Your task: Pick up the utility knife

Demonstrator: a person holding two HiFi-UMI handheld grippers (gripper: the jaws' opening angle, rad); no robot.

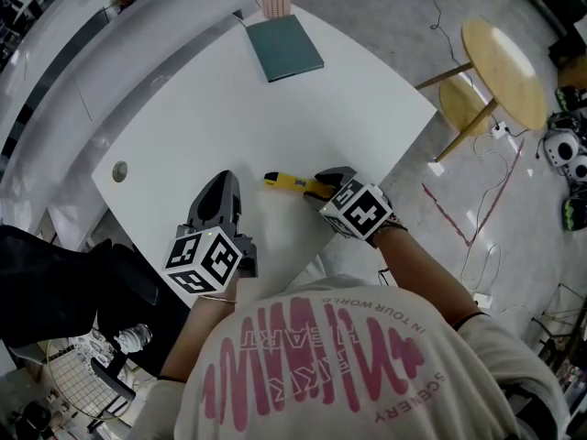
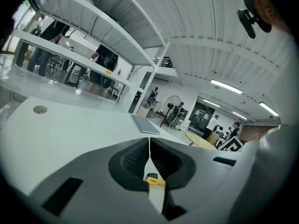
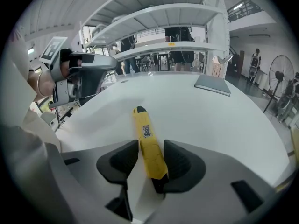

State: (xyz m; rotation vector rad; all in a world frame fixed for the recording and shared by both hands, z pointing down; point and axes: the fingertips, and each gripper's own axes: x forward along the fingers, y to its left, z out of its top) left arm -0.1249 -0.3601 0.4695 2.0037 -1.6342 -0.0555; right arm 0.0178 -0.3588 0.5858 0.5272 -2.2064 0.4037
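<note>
Right gripper [image 3: 150, 149]: jaws apart, straddling the rear half of the utility knife [image 3: 148, 141]. The knife lies flat on the white table [image 3: 210, 118], nose pointing out ahead of the jaws, with thin gaps showing at both pads.

Left gripper [image 2: 149, 149]: jaws closed, nothing between them.

Judgement: the knife is light with a stiff, smooth plastic shell that may slip. Grip across the flat sides at mid-body, clear of the blade end.

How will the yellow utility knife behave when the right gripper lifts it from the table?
The utility knife looks stiff and probably light. Its smooth plastic may slip, and since the right gripper straddles one end, it may tilt.
</note>
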